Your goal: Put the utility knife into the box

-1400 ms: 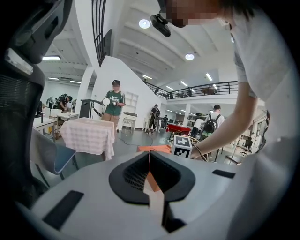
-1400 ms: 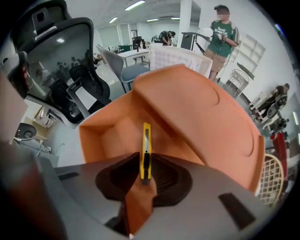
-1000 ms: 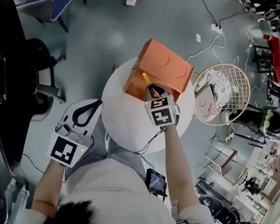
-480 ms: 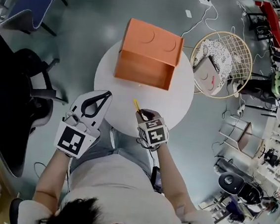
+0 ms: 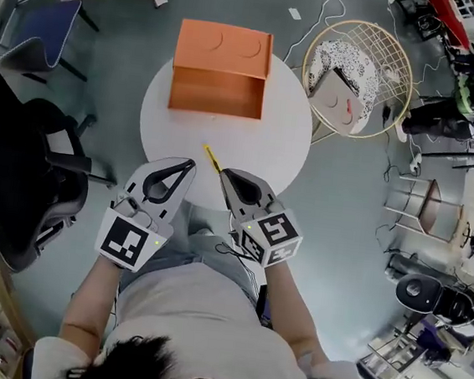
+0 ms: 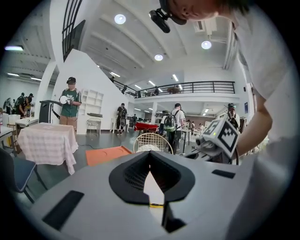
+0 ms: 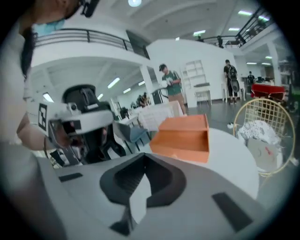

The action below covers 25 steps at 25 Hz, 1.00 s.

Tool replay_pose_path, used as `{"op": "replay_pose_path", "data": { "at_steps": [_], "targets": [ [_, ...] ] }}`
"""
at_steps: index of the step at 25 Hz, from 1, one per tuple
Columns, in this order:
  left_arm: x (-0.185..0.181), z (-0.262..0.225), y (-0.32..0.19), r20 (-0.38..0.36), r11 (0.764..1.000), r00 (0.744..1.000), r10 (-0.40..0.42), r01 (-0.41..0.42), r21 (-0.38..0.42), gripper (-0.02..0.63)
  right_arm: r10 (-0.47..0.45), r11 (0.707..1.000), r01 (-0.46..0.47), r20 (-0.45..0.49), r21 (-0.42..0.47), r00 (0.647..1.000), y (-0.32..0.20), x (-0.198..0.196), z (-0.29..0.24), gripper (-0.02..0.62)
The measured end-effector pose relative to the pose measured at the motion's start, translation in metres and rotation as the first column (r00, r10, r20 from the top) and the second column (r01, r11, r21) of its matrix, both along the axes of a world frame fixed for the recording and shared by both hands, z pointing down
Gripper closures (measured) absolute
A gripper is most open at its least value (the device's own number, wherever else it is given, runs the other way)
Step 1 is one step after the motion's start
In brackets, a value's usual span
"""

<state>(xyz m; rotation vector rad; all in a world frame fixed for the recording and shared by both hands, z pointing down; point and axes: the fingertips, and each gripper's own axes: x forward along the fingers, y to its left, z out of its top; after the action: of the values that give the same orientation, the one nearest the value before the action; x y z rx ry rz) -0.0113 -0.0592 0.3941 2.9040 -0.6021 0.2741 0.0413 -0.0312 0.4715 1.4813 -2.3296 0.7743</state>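
The orange box (image 5: 220,69) stands open on the far side of the round white table (image 5: 272,138), its lid tipped back. The yellow utility knife (image 5: 212,157) lies on the table near the front edge, between my two grippers. Its near end is just off the tip of my right gripper (image 5: 224,175), whose jaws look shut with no yellow between them in the right gripper view (image 7: 140,197). My left gripper (image 5: 191,164) is shut and empty, level with the knife on its left. The box also shows in both gripper views (image 6: 107,154) (image 7: 183,136).
A wire basket chair with a patterned cushion (image 5: 357,75) stands right of the table. A black office chair (image 5: 21,162) and a blue chair (image 5: 34,33) are on the left. Cables (image 5: 324,4) run across the floor beyond the table. Several people stand far off.
My right gripper drew back from the box's opening to the table's near edge, bringing the knife with it. The knife now rests on the table. The left gripper has come up beside it.
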Motion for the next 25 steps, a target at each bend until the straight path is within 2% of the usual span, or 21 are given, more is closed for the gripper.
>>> {"op": "replay_pose_path", "data": {
  "at_steps": [3,5,9,12,18,25],
  "targets": [
    [0.014,-0.028,0.044,-0.05,0.999,0.998,0.036,-0.035,0.014,0.597,0.003,0.983,-0.019,0.085,0.185,0.996,0.035,-0.001,-0.072,0.586],
    [0.022,-0.048,0.075,-0.076,0.998,0.996,0.048,-0.045,0.042,0.597,0.002,0.963,-0.023,0.081,0.267,0.997,0.063,0.001,-0.108,0.588],
    [0.031,-0.086,0.132,-0.1,0.99,0.994,0.043,-0.029,0.136,0.597,0.012,0.926,-0.038,0.072,0.377,0.997,0.118,0.009,-0.158,0.588],
    [0.032,-0.108,0.164,-0.111,0.987,0.994,0.015,0.004,0.162,0.597,0.004,0.894,-0.03,0.06,0.447,0.998,0.152,0.011,-0.187,0.588],
    [0.018,-0.137,0.201,-0.101,0.978,0.995,-0.011,0.032,0.206,0.597,-0.037,0.84,0.035,-0.006,0.542,0.999,0.189,-0.008,-0.221,0.588],
    [0.006,-0.152,0.21,-0.134,0.968,0.991,-0.026,0.058,0.243,0.597,-0.05,0.812,0.066,-0.044,0.58,0.998,0.201,-0.024,-0.238,0.588]
  ]
}}
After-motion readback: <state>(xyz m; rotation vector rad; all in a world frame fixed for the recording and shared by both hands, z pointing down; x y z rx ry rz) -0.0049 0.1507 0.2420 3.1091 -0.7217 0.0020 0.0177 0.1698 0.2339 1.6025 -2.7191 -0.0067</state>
